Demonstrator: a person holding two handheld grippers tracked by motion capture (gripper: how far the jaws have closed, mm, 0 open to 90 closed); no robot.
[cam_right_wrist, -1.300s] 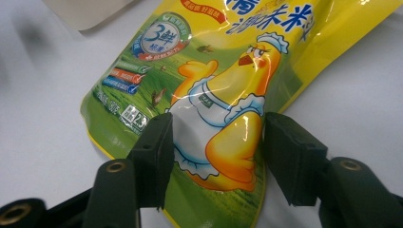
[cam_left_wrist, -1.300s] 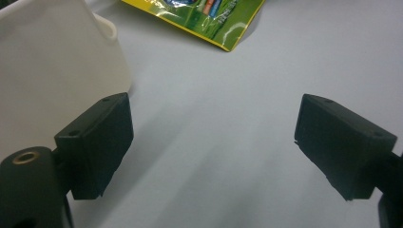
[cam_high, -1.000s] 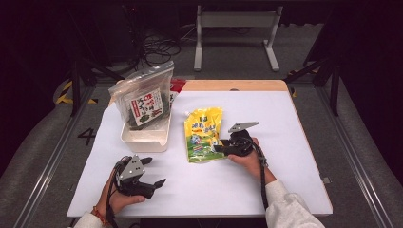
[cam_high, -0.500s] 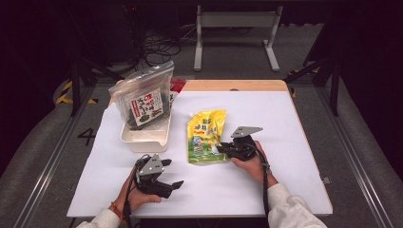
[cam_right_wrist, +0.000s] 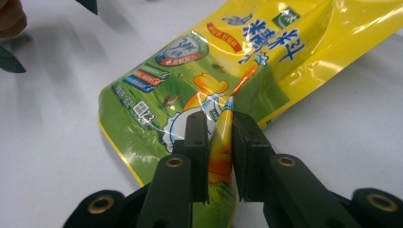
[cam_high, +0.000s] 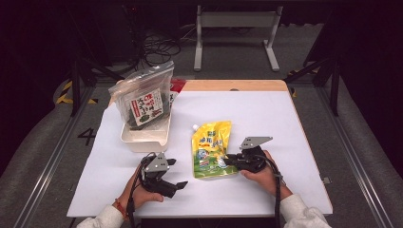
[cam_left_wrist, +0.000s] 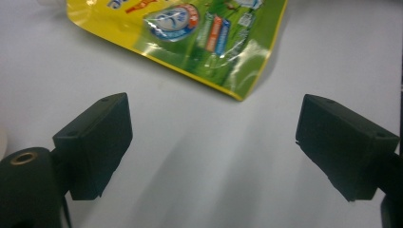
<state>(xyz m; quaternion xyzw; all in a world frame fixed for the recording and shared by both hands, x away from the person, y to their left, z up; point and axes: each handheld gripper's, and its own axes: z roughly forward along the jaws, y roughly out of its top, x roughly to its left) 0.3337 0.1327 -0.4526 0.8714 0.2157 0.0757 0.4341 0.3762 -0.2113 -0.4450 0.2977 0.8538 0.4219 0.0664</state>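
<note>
Left of the yellow pouch [cam_high: 211, 149], the left gripper [cam_high: 177, 184] rests on the white counter [cam_high: 304, 123], jaws wide apart and empty. The pouch lies flat mid-counter. At its right edge, the right gripper [cam_high: 229, 161] has just closed its jaws, pinching the pouch.
</note>
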